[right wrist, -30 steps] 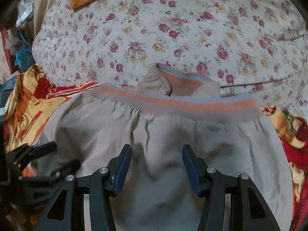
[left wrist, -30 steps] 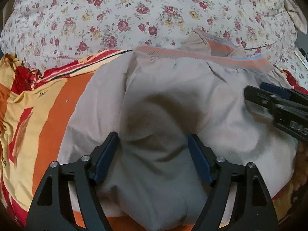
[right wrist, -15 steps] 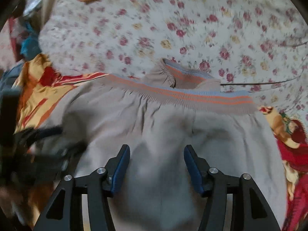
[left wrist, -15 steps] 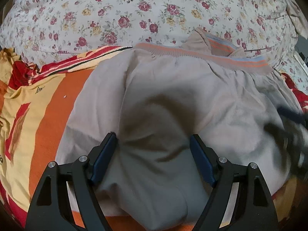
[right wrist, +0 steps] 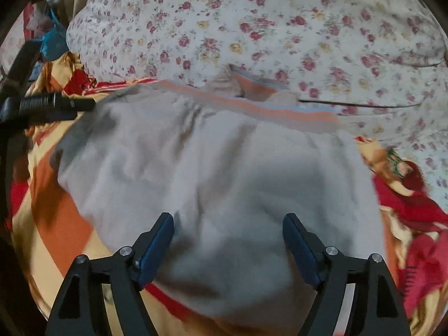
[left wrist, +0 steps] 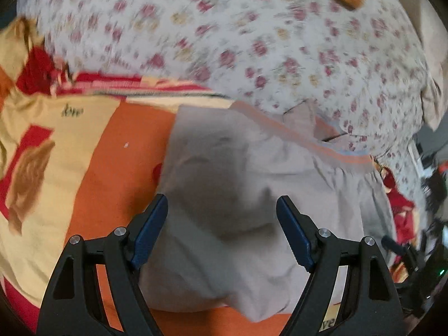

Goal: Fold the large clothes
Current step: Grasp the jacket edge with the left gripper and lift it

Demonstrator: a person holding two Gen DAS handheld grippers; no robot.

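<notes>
The left gripper [left wrist: 221, 229] and right gripper [right wrist: 228, 249] hang over the soft grey folded garment [right wrist: 224, 173], fingers wide apart and holding nothing, likely getting ready to grab it for another fold.

The folded beige-grey garment [right wrist: 224, 173] is soft matt cloth with a ribbed orange-striped waistband [right wrist: 252, 109]. The orange-and-yellow printed blanket [left wrist: 84, 145] is matt; the hand-held gripper fingers [left wrist: 151, 229] are blue-padded matt black plastic.

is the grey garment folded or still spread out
Folded, at least partly: the grey garment lies as a compact bundle on the orange blanket, a striped cuff poking out behind its striped hem. Both tongs hover open.
</notes>
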